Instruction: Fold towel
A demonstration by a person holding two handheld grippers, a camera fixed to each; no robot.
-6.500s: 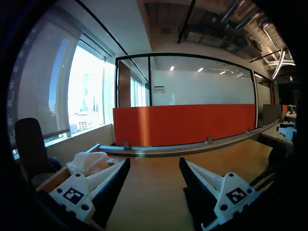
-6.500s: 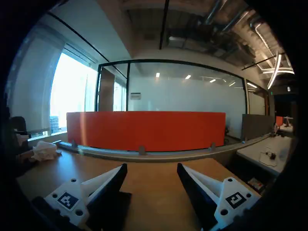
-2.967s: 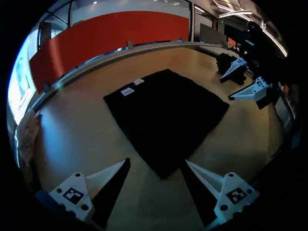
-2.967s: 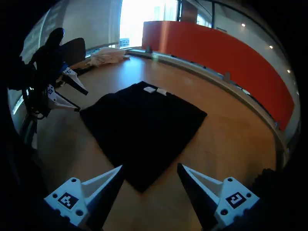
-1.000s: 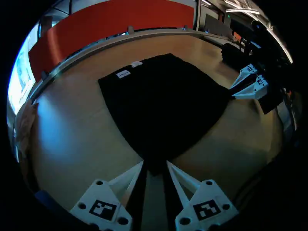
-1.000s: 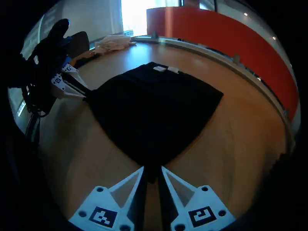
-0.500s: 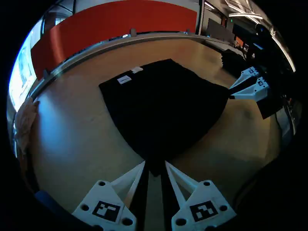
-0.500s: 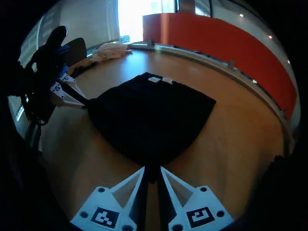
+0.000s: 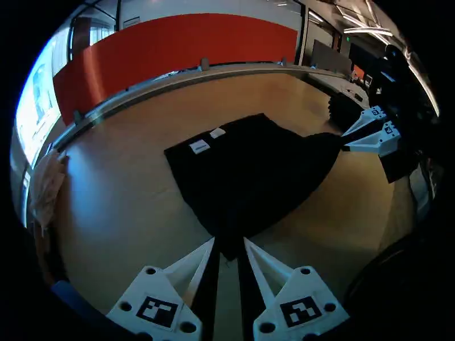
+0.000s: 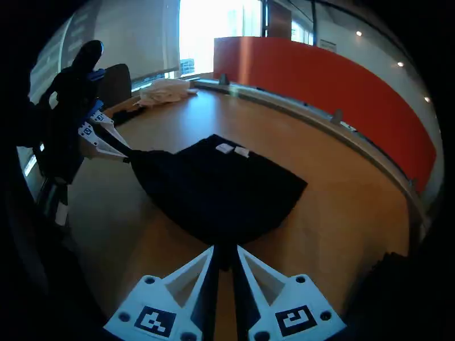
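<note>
The near edge of the black towel (image 9: 250, 170) has risen off the table (image 9: 114, 199). The left gripper (image 9: 228, 250) and right gripper (image 10: 226, 250) each pinch one corner. The tagged far edge lies flat; the long axis is unclear.

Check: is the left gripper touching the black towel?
Touching. The left gripper view shows the left gripper shut on the black towel's near corner, both fingers pressing it.

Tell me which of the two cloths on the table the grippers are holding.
The black towel: left gripper and right gripper each pinch a corner. The pale cloth lies apart.
</note>
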